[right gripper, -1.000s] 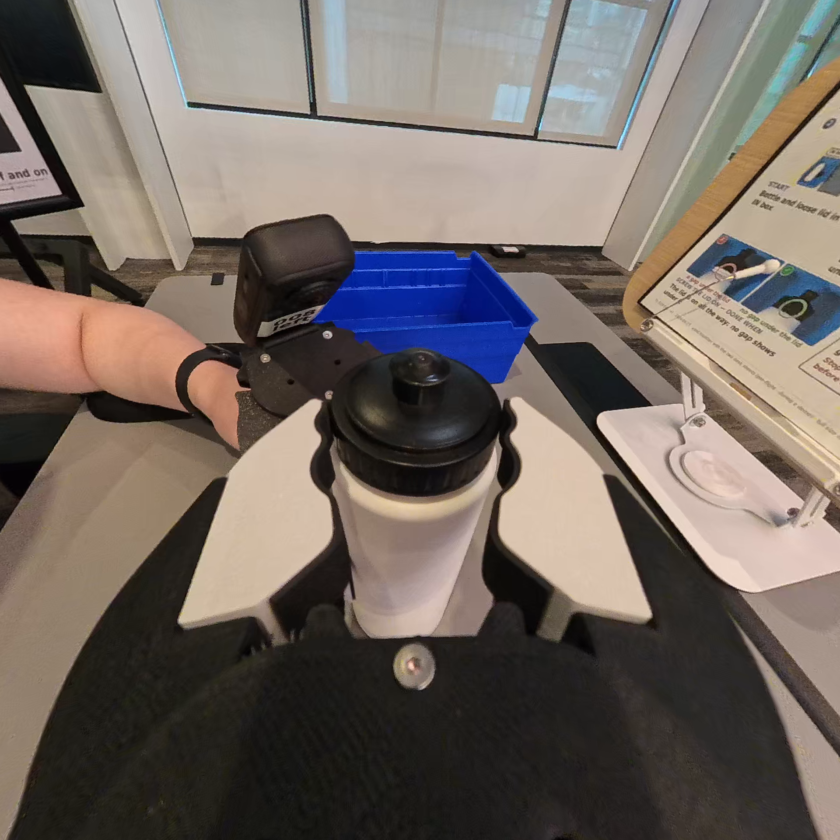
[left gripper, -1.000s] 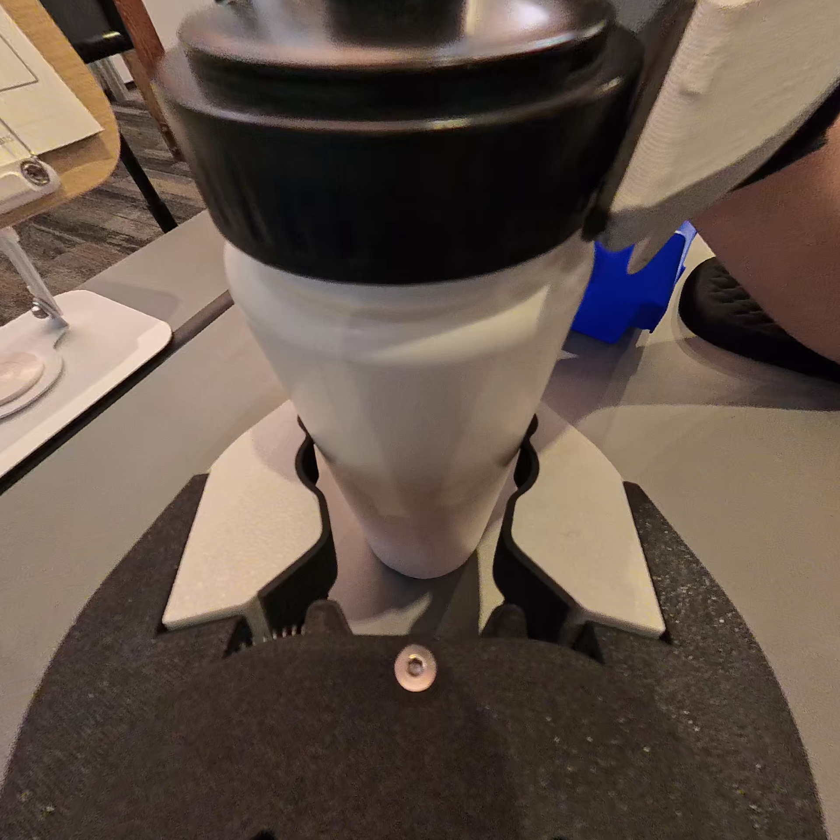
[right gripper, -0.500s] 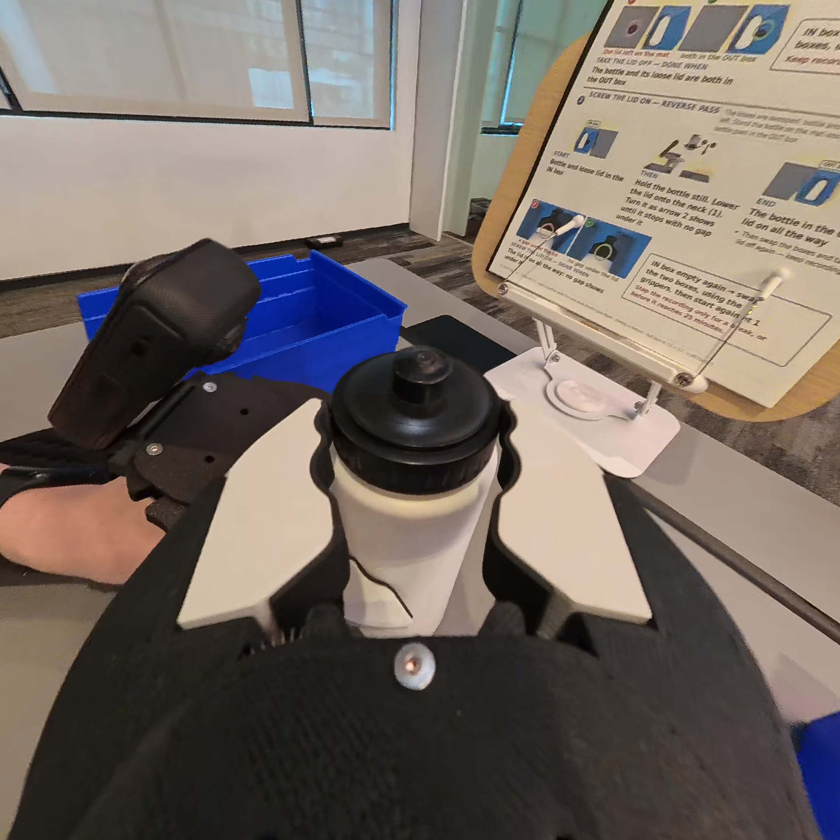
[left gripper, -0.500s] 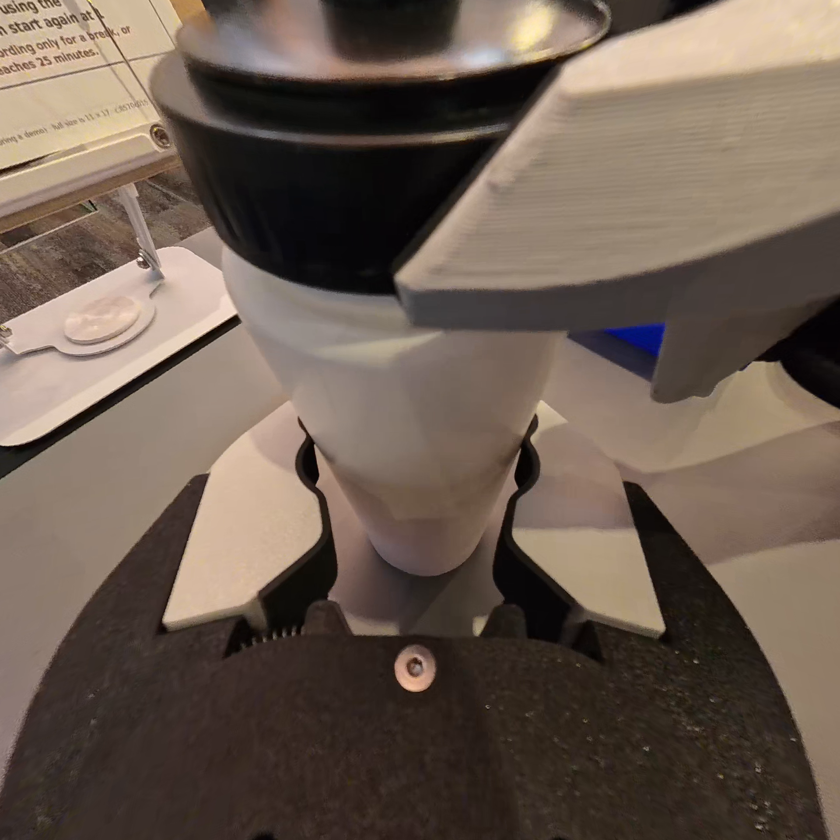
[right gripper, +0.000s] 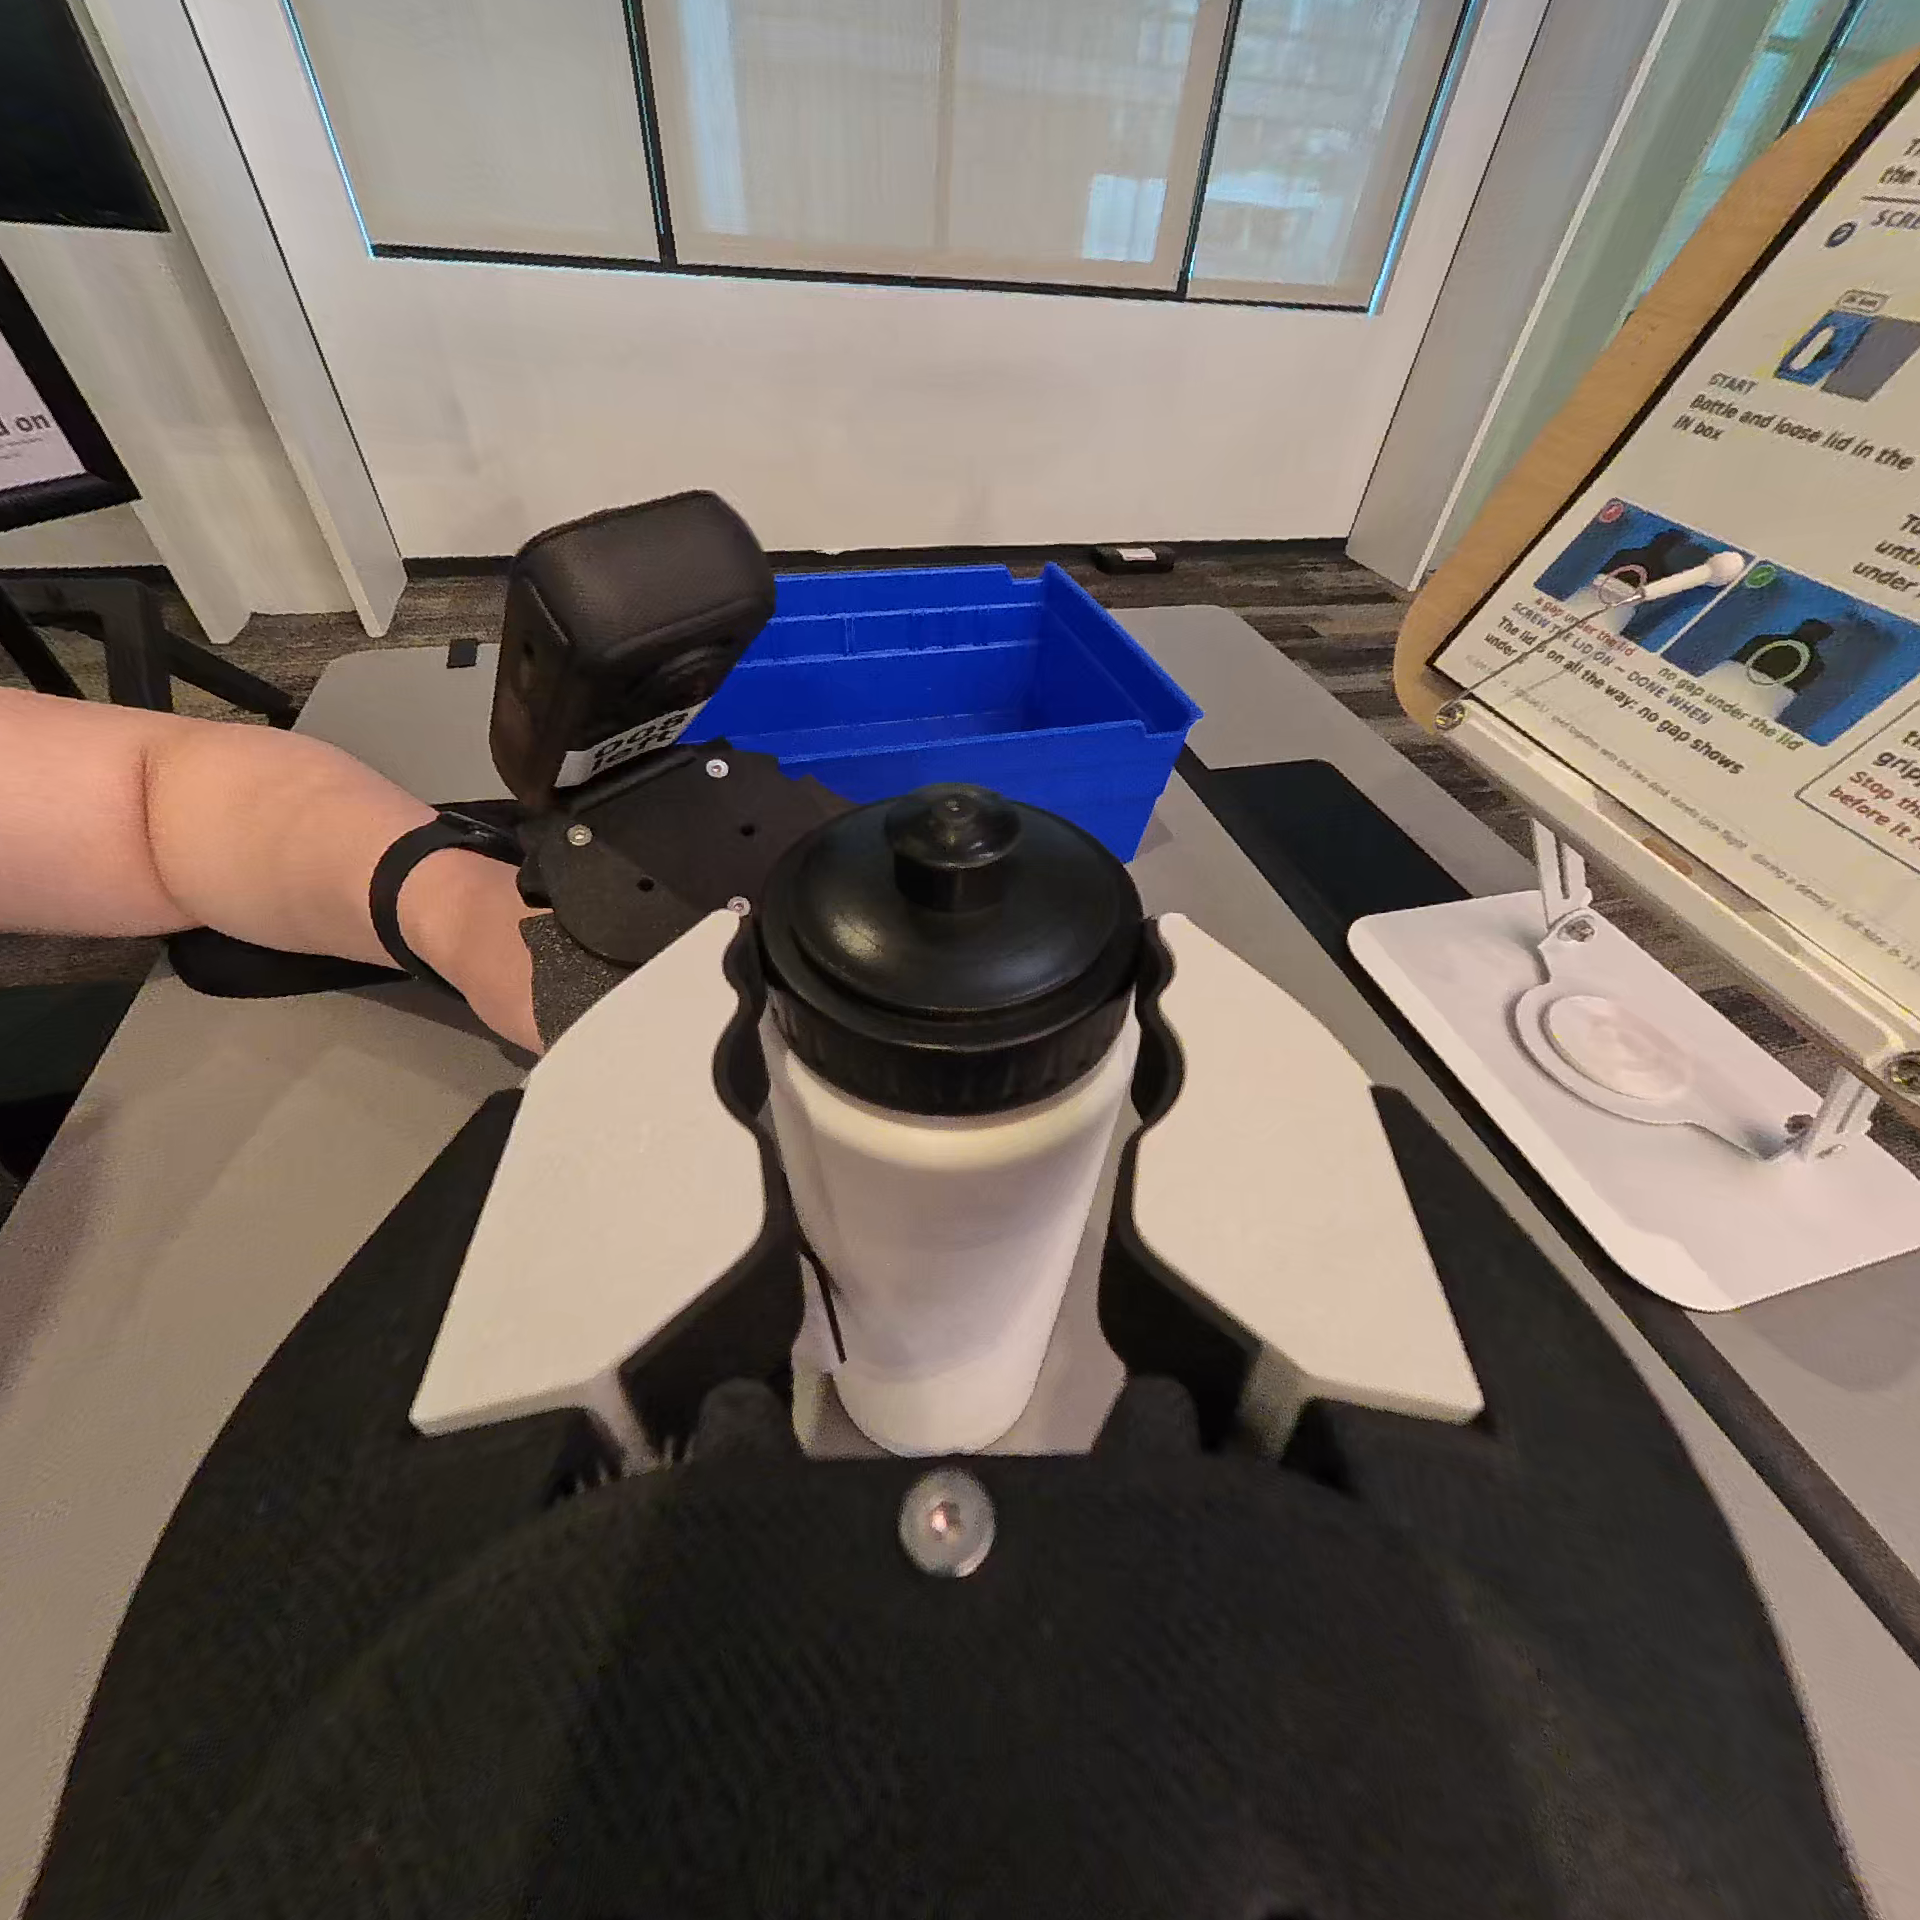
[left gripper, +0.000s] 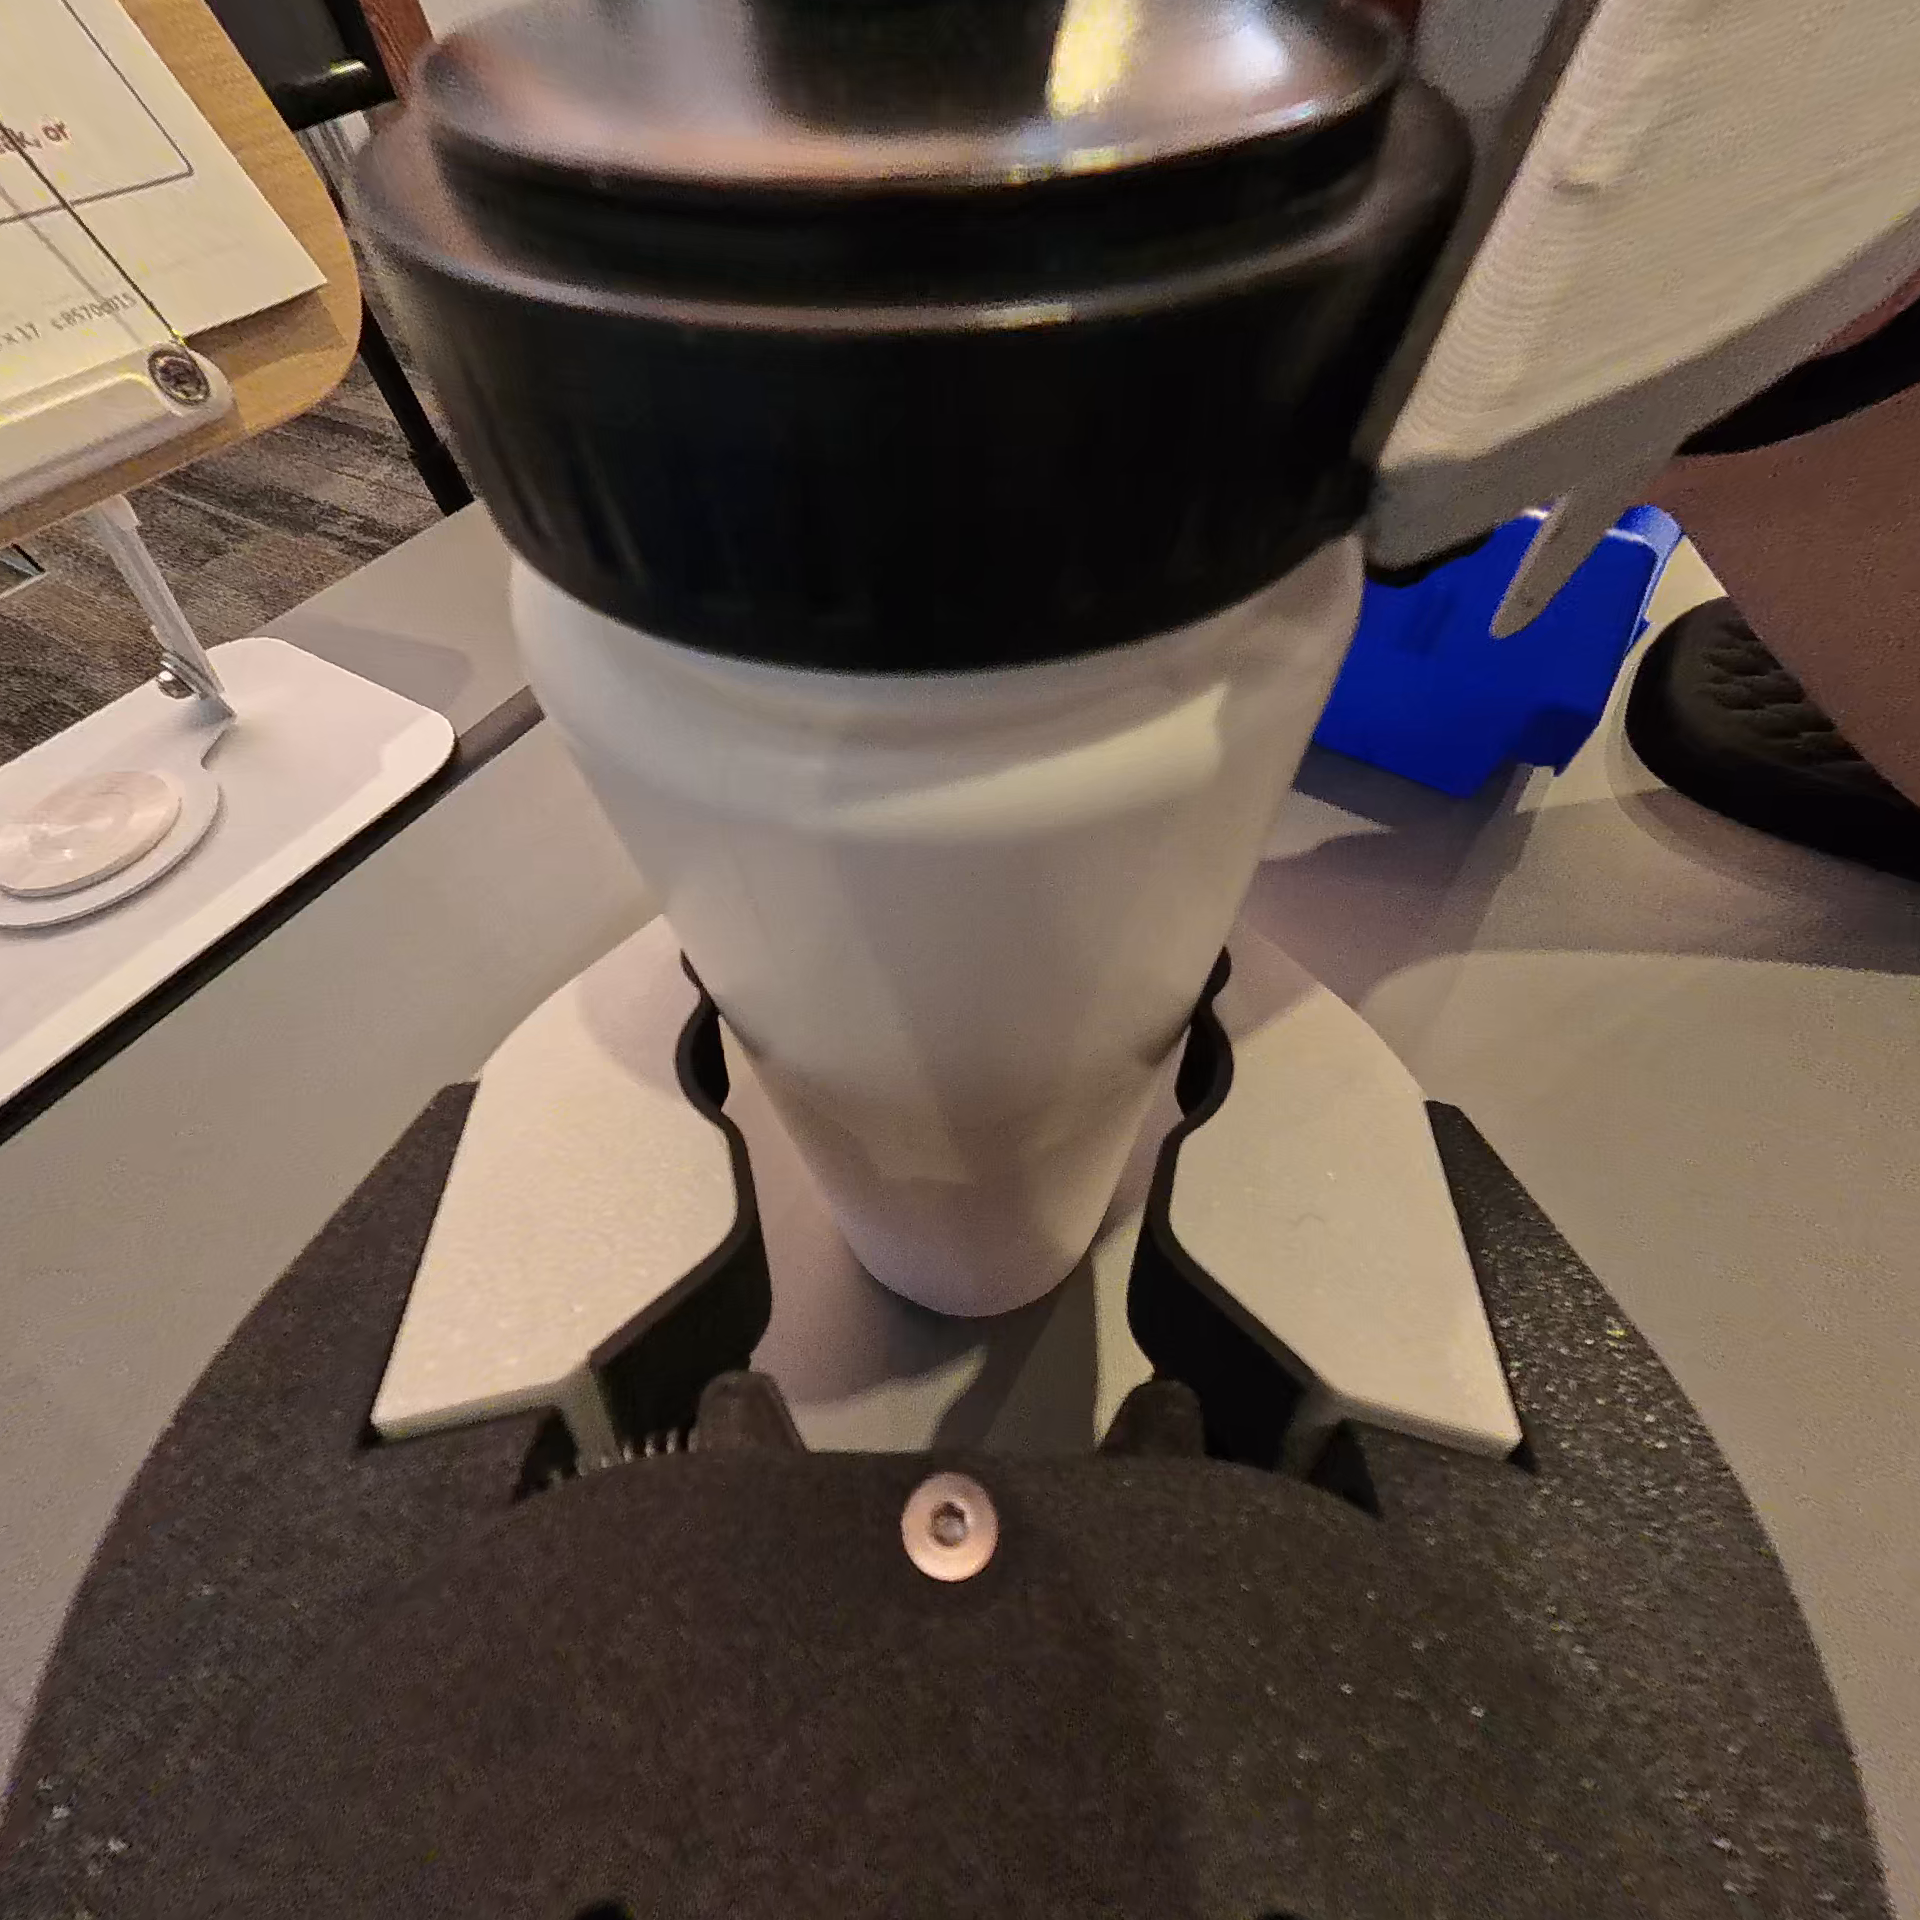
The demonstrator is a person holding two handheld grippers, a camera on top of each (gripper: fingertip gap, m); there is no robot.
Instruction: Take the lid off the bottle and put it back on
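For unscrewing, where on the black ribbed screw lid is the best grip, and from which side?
Grip the black ribbed screw lid on its ribbed band, level from the side, as the right tongs do. The ribs resist slipping; the narrow spout on top offers less. The left tongs steady the white plastic bottle.

bottle (right gripper: pixel 940 1236): white, upright on grey table | lid (right gripper: pixel 951 961): black, on the neck

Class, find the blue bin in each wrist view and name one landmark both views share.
Left wrist view: blue bin at right, mostly hidden behind the bottle.
Right wrist view: blue bin centre, beyond the bottle's lid.
Shared landmark: the white stand base.
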